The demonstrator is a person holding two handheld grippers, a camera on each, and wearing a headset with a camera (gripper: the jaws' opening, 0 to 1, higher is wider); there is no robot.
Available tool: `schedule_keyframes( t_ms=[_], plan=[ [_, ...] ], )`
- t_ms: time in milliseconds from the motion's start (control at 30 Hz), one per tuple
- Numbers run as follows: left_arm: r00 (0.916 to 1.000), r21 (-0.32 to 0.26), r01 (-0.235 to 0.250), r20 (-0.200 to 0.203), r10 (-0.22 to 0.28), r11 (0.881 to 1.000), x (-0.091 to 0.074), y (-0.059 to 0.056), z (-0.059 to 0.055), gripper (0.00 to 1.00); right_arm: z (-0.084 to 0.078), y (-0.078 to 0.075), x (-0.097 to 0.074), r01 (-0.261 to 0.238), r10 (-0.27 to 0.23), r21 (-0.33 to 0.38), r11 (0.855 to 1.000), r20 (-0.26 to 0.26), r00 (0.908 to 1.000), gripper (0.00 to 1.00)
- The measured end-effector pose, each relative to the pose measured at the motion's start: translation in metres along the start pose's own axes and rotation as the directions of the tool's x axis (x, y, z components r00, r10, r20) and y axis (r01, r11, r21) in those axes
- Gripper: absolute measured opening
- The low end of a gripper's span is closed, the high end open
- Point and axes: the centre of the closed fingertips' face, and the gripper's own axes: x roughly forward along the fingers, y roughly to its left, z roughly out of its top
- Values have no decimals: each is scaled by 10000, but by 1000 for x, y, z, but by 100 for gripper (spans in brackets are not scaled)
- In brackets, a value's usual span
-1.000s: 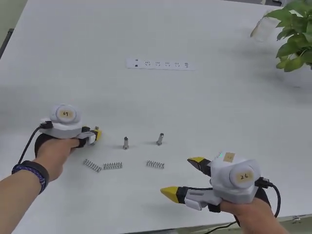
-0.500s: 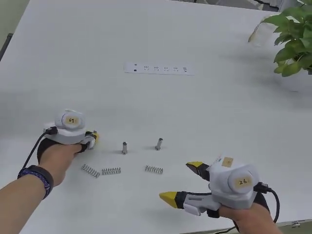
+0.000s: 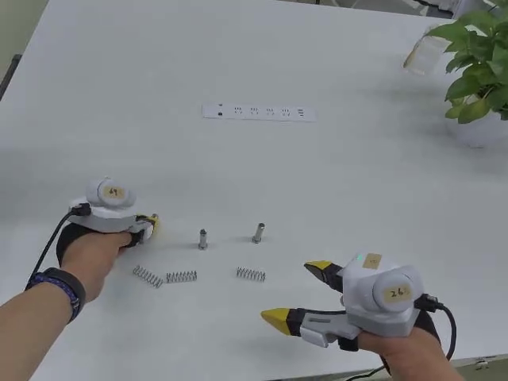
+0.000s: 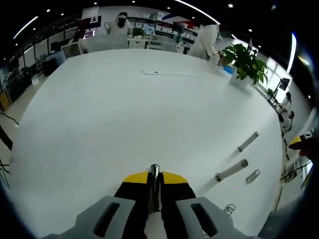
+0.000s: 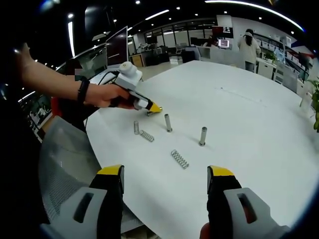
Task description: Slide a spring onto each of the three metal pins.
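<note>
White table [image 3: 238,63] spans the whole work area. Potted plant [image 3: 476,55] at its far right corner. Power strip [image 3: 259,113] lies mid-table, well beyond the work. Right gripper [image 3: 295,292] at the near edge, jaws wide apart. Left gripper [image 3: 151,225] at the left, jaws closed on pin A [image 4: 155,186], which lies along them. Pin B [image 3: 203,239] and pin C [image 3: 258,232] stand upright on the table, apart. Nearer than the pins, lying flat: spring 1 [image 3: 148,276] and spring 2 [image 3: 181,277] close together, spring 3 [image 3: 250,275] apart to the right
</note>
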Motion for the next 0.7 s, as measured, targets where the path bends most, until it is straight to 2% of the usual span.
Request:
schedule_keyframes(
  t_ms=[200,367,700],
  plan=[
    [9998,-218,11,212,-6,9998,-4,-2,5,0,1,1,0,-17,17,-2,10000,53,10000,66],
    [9996,-327,75,265,-66,9994,-5,-1,6,0,2,3,0,-46,46,-10,10000,78,10000,66],
    [9987,-221,57,499,-46,9997,-14,2,10,0,3,5,1,-72,72,-23,10000,140,9999,66]
  ],
)
